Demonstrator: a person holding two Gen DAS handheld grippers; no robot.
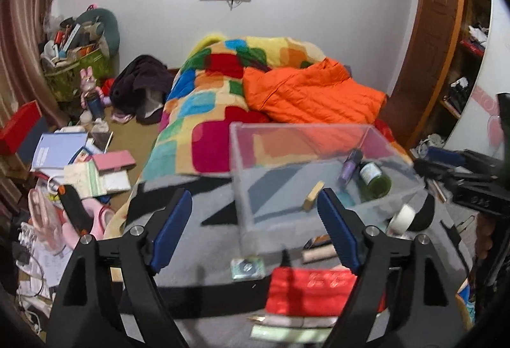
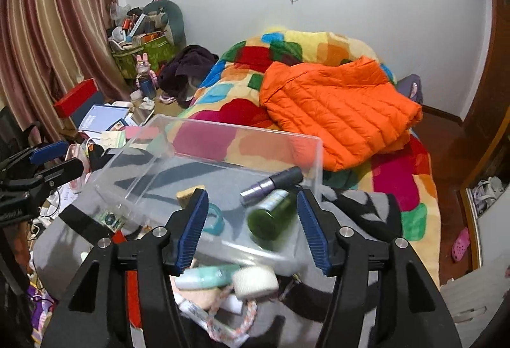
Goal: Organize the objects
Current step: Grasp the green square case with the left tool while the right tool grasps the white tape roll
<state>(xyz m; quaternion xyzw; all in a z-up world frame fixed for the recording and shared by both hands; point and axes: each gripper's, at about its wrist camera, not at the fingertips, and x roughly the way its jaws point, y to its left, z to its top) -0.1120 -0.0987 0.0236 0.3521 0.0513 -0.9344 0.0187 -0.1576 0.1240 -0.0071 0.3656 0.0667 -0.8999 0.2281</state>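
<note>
Still outside the clear bin [image 2: 204,163], the white tape roll [image 2: 255,281] lay at 6 o'clock under the empty, spread right gripper [image 2: 251,230], nearer it than the likewise empty, spread left gripper [image 1: 255,220].

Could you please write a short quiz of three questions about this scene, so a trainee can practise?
1. True or false: the green bottle lies on its side inside the clear box.
2. Which garment lies on the colourful blanket? A) a blue coat B) an orange jacket C) a white shirt
3. Fill in: neither the left gripper nor the right gripper holds anything; both stand ____.

Key:
1. True; a purple bottle lies beside it.
2. B.
3. Open; no object is pressed between the blue pads of either one.
</note>
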